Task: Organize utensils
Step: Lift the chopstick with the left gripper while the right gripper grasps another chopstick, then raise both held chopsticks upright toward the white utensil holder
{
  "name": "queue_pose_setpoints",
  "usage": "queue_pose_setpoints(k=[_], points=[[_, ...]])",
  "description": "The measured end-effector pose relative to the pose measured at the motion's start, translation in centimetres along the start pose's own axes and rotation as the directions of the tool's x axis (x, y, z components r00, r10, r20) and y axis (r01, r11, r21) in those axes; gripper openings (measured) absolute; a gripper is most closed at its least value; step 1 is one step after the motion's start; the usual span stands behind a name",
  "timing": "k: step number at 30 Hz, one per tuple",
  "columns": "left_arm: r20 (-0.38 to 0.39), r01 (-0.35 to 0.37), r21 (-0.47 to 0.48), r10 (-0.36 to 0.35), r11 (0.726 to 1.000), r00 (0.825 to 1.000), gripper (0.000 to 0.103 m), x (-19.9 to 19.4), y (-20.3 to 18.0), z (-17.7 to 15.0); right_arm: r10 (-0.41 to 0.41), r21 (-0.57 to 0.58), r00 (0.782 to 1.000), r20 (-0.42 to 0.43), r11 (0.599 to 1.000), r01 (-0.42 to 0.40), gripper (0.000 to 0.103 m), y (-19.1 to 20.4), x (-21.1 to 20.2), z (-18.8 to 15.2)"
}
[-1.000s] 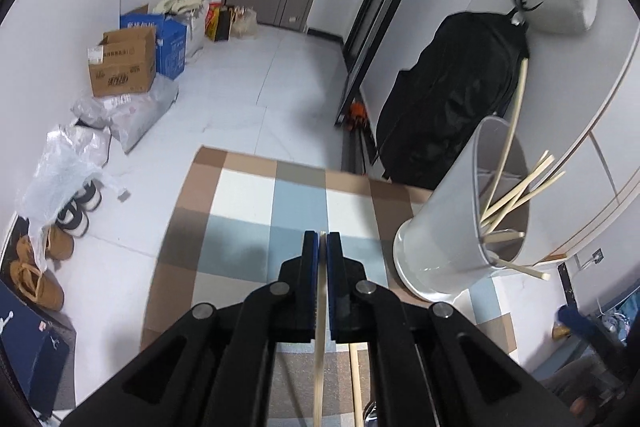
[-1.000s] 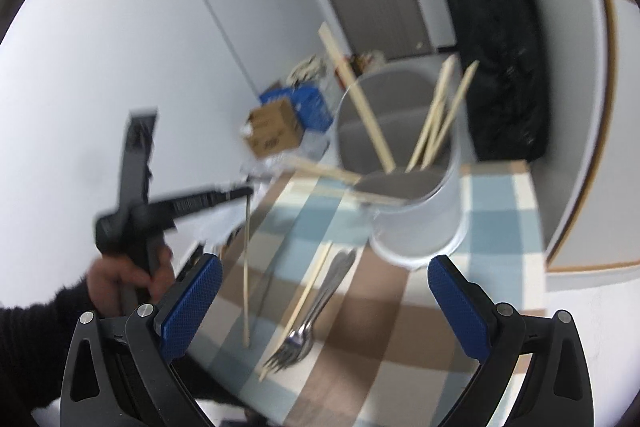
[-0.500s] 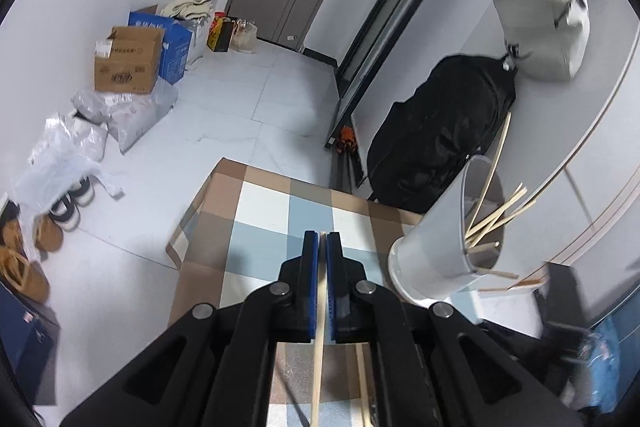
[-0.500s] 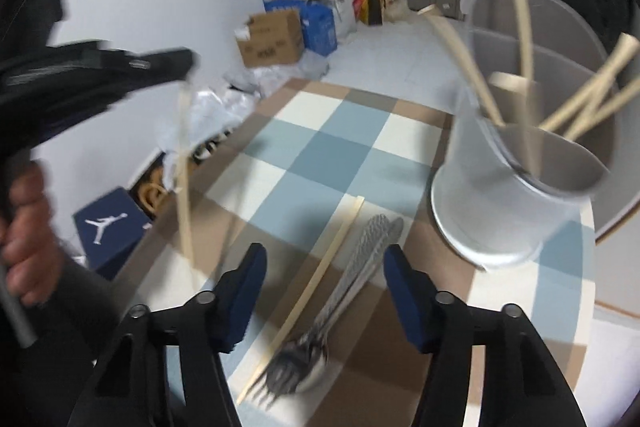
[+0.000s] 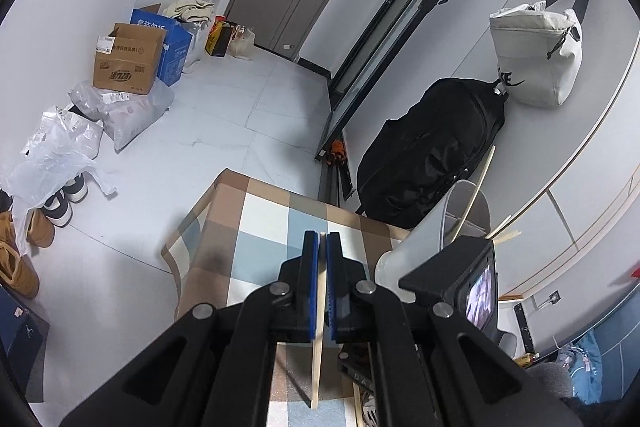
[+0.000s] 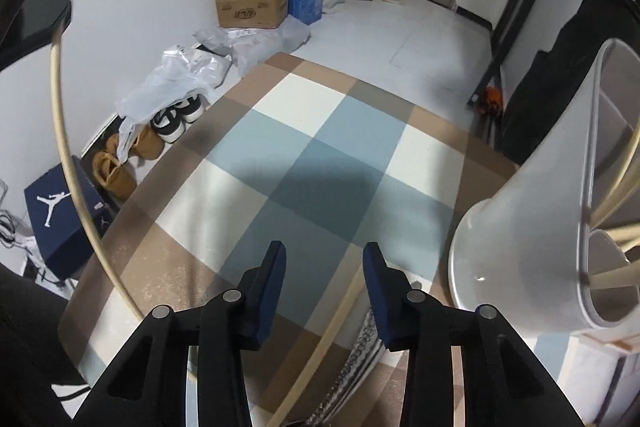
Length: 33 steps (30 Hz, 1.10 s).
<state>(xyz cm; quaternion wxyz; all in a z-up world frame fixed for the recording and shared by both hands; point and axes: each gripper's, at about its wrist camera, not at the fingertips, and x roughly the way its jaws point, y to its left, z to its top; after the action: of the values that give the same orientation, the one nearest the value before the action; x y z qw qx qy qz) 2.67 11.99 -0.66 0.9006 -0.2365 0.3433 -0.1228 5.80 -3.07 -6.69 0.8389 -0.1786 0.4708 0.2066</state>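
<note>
Several chopsticks already stand in the white holder point(image 6: 532, 227) at the table's right. The left gripper point(image 5: 322, 287) is clamped on one chopstick point(image 5: 318, 343) above the table. The right gripper point(image 6: 324, 291), jaws apart and empty, hovers over another chopstick point(image 6: 320, 343) and what seems a fork point(image 6: 360, 351) on the near table.

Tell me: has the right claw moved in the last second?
Yes. The right claw has dropped toward the checkered tablecloth and narrowed; the white utensil holder, earlier ahead of it, now sits at its right.

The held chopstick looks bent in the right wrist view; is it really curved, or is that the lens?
Right wrist view: the chopstick bows near the frame edge, so this looks like fisheye distortion. Left wrist view: the same chopstick runs straight near the centre, clamped in the left gripper.
</note>
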Motion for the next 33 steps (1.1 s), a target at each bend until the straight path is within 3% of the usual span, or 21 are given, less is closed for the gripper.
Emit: queue_pose_setpoints(k=[8, 15, 18, 22, 28, 33], points=[[0.015, -0.004, -0.002, 0.004, 1.0, 1.0, 0.0, -0.4, 0.1, 0.1, -0.019, 0.058, 0.991, 0.135, 0.998, 0.012, 0.037, 0.0, -2.2, -2.0], [0.019, -0.005, 0.009, 0.005, 1.0, 1.0, 0.0, -0.5, -0.1, 0.0, 0.036, 0.195, 0.984, 0.174, 0.978, -0.071, 0.034, -0.3, -1.5, -3.3], [0.018, -0.008, 0.01, 0.008, 1.0, 1.0, 0.0, -0.6, 0.0, 0.0, 0.004, 0.205, 0.988, 0.156, 0.978, -0.036, 0.034, -0.1, -0.5, -2.6], [0.015, -0.01, 0.004, 0.01, 1.0, 1.0, 0.0, -0.5, 0.1, 0.1, -0.066, 0.168, 0.992, 0.106, 0.985, 0.047, 0.025, 0.3, 1.2, -1.6], [0.012, -0.009, 0.0, 0.009, 1.0, 1.0, 0.0, -0.4, 0.0, 0.1, -0.1, 0.135, 0.993, 0.063, 0.987, 0.091, 0.02, 0.2, 2.5, -0.8], [0.012, -0.013, 0.004, 0.013, 1.0, 1.0, 0.0, -0.4, 0.0, 0.2, -0.088, 0.092, 0.995, 0.051, 0.992, 0.083, 0.002, 0.7, 2.8, -0.6]])
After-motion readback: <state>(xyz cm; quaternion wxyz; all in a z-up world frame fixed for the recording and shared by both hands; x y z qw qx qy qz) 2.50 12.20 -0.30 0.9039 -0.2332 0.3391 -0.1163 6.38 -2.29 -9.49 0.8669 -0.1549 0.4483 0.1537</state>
